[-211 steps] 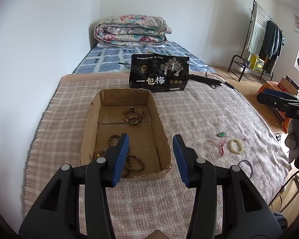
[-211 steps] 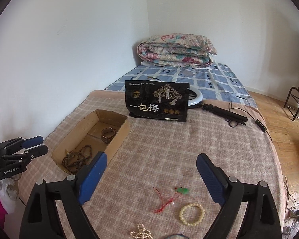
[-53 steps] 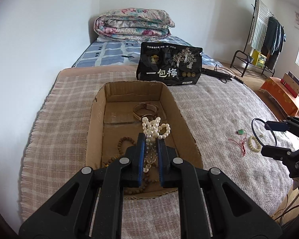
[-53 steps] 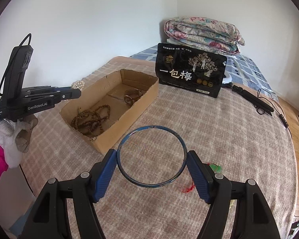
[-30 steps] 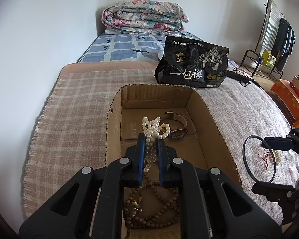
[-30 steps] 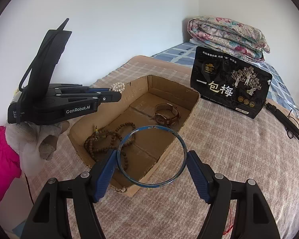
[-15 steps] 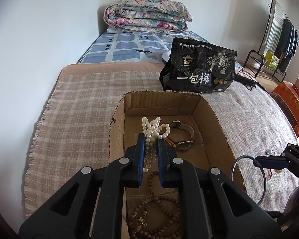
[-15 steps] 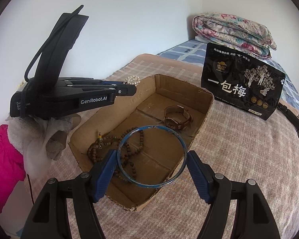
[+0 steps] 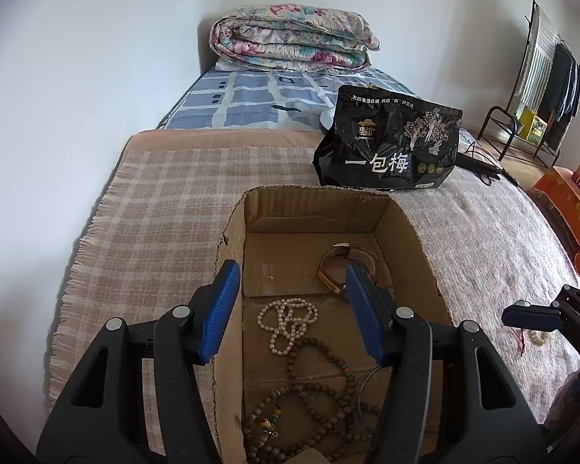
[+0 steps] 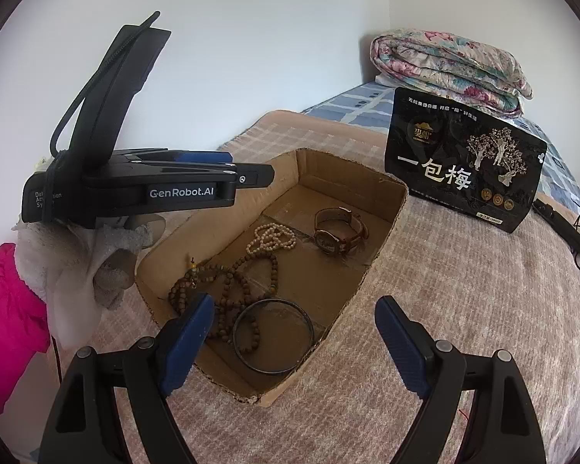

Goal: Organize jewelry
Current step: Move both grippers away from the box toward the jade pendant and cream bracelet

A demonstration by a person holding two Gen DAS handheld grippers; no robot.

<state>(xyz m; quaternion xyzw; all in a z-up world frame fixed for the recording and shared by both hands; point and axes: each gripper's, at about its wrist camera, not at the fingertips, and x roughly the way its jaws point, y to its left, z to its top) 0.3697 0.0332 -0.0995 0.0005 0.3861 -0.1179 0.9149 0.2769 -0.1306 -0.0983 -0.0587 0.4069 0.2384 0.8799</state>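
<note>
Jewelry lies in an open cardboard box (image 10: 386, 208) on the plaid blanket (image 9: 162, 201) covering the bed: a string of brown wooden beads (image 10: 228, 282), a dark bangle (image 10: 273, 335) at the near end, a pearl strand (image 10: 270, 237) in the middle and a wristwatch (image 10: 338, 232) toward the far end. Only the right wrist view shows the whole bangle flat on the box floor; in the left wrist view just a sliver of it peeps out beside the right blue pad. Only the left wrist view shows the loose pieces out on the blanket, a pale bead bracelet (image 9: 539, 337) and a small green pendant (image 9: 522, 303), both near the right tongs (image 9: 537, 319) and well apart from the box. The left tongs (image 9: 292, 311) hang over the box with pads spread apart and nothing between them; the right tongs (image 10: 294, 342) are likewise spread wide and hold nothing, poised over the near corner of the box. Behind the box stands a black snack bag (image 9: 390, 147) with white characters. Farther back, a folded floral quilt (image 9: 290, 40) rests on a blue checked sheet (image 9: 251, 100) against white walls. A clothes rack (image 9: 541, 77) stands at the right side of the room.
</note>
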